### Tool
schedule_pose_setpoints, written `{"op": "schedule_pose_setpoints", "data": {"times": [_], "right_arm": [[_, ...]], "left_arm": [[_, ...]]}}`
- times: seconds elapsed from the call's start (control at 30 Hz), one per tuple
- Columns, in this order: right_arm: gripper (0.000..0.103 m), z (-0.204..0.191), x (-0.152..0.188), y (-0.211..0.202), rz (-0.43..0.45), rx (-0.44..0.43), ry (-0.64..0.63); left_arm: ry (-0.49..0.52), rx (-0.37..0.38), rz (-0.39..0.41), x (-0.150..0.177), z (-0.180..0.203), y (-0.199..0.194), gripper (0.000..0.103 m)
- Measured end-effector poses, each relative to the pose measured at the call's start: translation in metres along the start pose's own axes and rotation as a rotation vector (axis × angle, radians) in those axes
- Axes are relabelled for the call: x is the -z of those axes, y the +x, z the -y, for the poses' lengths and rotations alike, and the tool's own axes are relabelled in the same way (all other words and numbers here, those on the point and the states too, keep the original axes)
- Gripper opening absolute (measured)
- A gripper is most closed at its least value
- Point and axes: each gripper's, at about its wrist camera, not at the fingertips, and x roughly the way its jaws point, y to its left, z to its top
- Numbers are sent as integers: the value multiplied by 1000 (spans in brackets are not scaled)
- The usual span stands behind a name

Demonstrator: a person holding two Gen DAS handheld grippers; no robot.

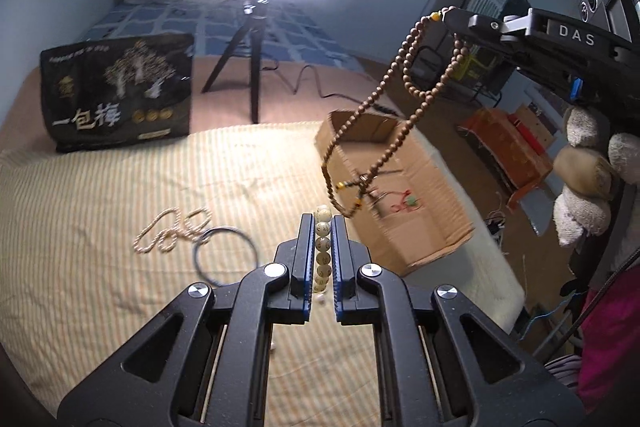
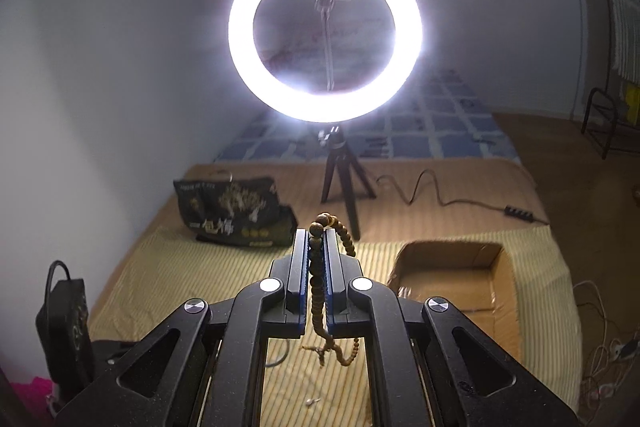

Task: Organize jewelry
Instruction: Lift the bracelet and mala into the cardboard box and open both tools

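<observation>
My left gripper [image 1: 323, 223] is shut on a cream bead bracelet [image 1: 322, 247], held above the striped mat. My right gripper [image 2: 318, 235] is shut on a long brown bead necklace [image 2: 320, 291]; in the left wrist view that necklace [image 1: 384, 95] hangs from the right gripper [image 1: 448, 14] in loops above the open cardboard box [image 1: 420, 227]. A small red-corded piece [image 1: 404, 203] lies inside the box. A pearl necklace [image 1: 168, 231] and a dark bangle [image 1: 224, 253] lie on the mat to the left.
A black snack bag [image 1: 120, 95] stands at the back left. A ring light on a tripod [image 1: 248, 67] stands behind the mat, its cable trailing right. The box [image 2: 452, 279] sits at the mat's right edge. Clutter and plush toys [image 1: 588, 179] lie beyond the right edge.
</observation>
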Motion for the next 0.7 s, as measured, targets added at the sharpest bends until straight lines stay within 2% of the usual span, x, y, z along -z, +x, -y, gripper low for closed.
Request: {"op": "schedule_pose_setpoints", "data": {"times": [0.17, 0.43, 0.7], "right_arm": [[5, 12, -10, -13, 54, 45, 1], [5, 43, -10, -18, 68, 93, 38], [5, 68, -13, -44, 120, 107, 86]], "left_arm": [[8, 35, 10, -9, 17, 6, 6], [27, 79, 1, -12, 43, 22, 6], [44, 112, -2, -18, 64, 36, 6]]}}
